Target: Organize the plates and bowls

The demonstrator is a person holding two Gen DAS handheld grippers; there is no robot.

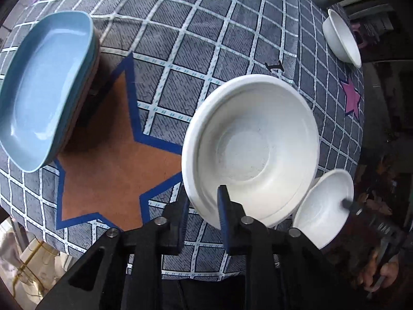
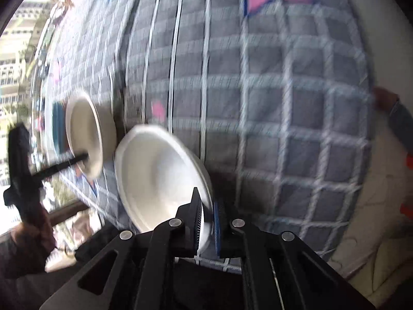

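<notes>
In the left wrist view my left gripper (image 1: pixel 202 197) is shut on the near rim of a large white bowl (image 1: pixel 253 149), which sits over the grey checked cloth (image 1: pixel 180 38). To its right a smaller white bowl (image 1: pixel 325 206) hangs tilted from my right gripper, with one dark finger (image 1: pixel 346 202) showing on its rim. The blurred right wrist view shows my right gripper (image 2: pixel 206 206) shut on that bowl's (image 2: pixel 160 180) rim. Further left there, the large bowl (image 2: pixel 85 134) is held by the left gripper's finger (image 2: pixel 77 159). A stack of blue plates (image 1: pixel 44 90) lies at the left.
A third white bowl (image 1: pixel 340 36) stands at the far right edge of the table. An orange star (image 1: pixel 111 155) with a blue border lies between the plates and the large bowl. A hand (image 2: pixel 25 232) holds the left tool. A sleeve (image 2: pixel 402 124) shows at the right.
</notes>
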